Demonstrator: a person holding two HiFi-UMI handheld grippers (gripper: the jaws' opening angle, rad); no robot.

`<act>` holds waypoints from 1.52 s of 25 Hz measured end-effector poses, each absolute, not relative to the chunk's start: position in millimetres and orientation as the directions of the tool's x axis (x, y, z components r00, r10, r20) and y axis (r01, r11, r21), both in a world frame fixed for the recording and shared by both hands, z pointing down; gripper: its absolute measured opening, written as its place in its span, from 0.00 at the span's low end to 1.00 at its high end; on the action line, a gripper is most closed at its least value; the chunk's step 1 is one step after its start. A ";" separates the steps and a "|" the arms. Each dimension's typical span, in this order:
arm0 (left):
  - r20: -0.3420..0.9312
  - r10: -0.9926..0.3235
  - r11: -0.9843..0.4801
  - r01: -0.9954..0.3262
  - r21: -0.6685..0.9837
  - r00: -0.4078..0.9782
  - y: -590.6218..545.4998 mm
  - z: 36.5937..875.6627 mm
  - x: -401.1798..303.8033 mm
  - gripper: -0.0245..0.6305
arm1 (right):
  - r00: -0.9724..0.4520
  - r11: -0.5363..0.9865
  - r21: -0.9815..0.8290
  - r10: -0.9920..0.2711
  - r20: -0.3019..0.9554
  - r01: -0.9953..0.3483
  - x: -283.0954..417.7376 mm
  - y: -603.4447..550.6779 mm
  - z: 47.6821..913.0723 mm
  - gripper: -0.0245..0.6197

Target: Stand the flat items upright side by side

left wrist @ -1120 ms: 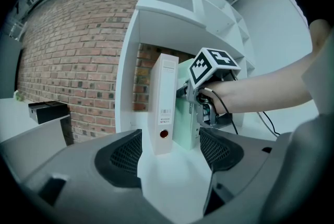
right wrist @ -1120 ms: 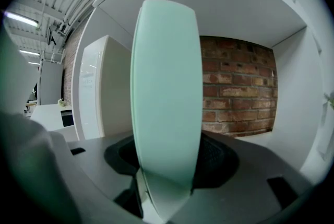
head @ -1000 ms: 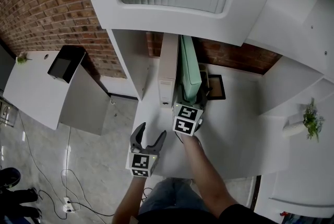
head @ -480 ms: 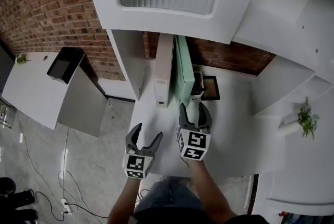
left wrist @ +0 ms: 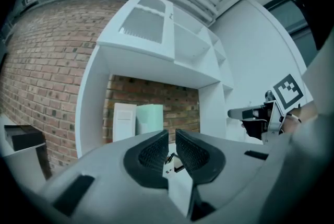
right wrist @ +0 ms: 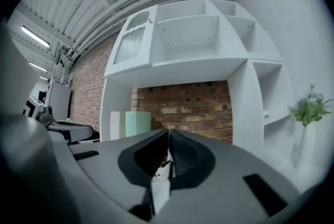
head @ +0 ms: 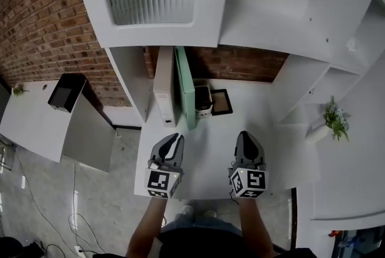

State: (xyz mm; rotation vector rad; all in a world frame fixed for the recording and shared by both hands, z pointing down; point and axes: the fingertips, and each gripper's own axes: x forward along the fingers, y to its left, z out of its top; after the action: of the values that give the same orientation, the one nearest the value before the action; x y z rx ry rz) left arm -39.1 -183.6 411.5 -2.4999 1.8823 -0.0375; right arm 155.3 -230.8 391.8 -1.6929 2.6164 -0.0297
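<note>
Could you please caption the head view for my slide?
White folder and green folder stand upright side by side on the desk.

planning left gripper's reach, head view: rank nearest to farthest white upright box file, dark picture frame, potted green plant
1. white upright box file, just ahead
2. dark picture frame, ahead right
3. potted green plant, far right

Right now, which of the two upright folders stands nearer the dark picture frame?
The mint-green folder; the white folder stands left of it, farther from the frame.
</note>
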 end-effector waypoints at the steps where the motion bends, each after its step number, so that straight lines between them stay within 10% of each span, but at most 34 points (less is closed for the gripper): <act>1: -0.003 -0.956 -0.294 -0.956 -0.027 0.294 -186.1 404.6 -29.4 0.09 | -0.387 0.387 -0.031 -0.922 -0.016 -0.921 170.9 -227.9 389.4 0.04; 16: -0.007 -0.892 -0.452 -0.891 -0.042 0.453 -207.1 380.8 75.2 0.05 | -0.199 0.200 -0.034 -0.980 -0.026 -0.979 301.8 -189.4 392.2 0.03; 38: 0.038 -0.883 -0.469 -0.882 -0.042 0.467 -200.7 400.2 90.0 0.05 | -0.197 0.196 -0.038 -0.979 0.040 -0.980 313.1 -192.3 416.0 0.03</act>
State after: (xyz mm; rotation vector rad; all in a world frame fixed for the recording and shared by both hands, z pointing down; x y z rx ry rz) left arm 90.0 -200.7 400.2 -2.6772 1.6106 -0.0841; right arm 313.1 -192.3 416.0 -1.9945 2.4346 -0.0869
